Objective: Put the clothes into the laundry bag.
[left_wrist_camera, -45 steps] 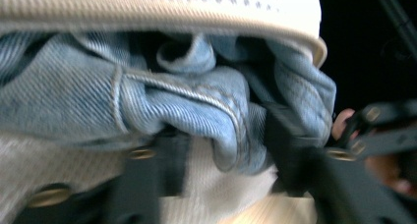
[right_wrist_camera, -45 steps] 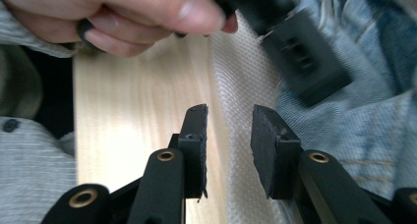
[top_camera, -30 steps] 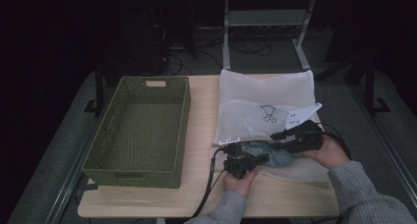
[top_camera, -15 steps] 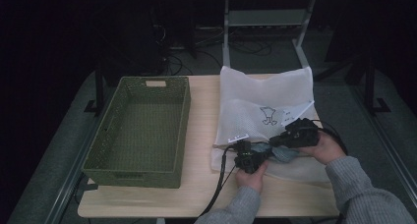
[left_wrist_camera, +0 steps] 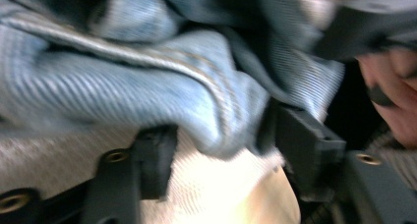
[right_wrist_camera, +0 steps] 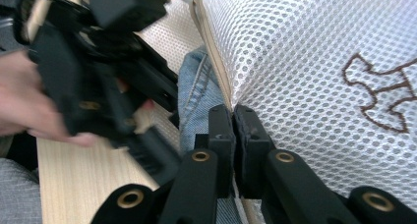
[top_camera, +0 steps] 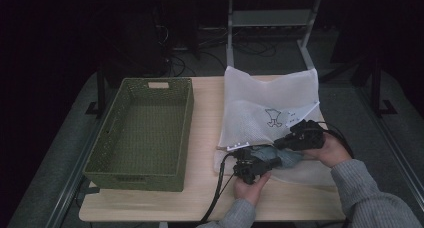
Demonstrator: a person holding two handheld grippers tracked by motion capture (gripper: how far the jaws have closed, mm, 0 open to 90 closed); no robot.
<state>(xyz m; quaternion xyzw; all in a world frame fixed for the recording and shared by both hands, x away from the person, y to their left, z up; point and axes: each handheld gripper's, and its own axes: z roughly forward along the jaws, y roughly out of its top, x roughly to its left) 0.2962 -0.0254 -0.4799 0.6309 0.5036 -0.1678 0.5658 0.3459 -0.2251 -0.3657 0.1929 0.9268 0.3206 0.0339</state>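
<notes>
Item: blue denim garment (top_camera: 280, 155), bunched at the mouth of the white mesh bag (top_camera: 267, 108), lying between our two grippers. Left gripper (left_wrist_camera: 216, 145): fingers (left_wrist_camera: 152, 155) spread, denim fold sitting between them, mesh beneath. Right gripper (right_wrist_camera: 235, 130): fingers (right_wrist_camera: 220, 135) pressed together, pinching the bag's hem edge, denim just beside them. Bag rests on the wooden counter (top_camera: 205, 138). Green woven basket (top_camera: 142, 133): well apart from both sets of fingers, on the left gripper's side.
</notes>
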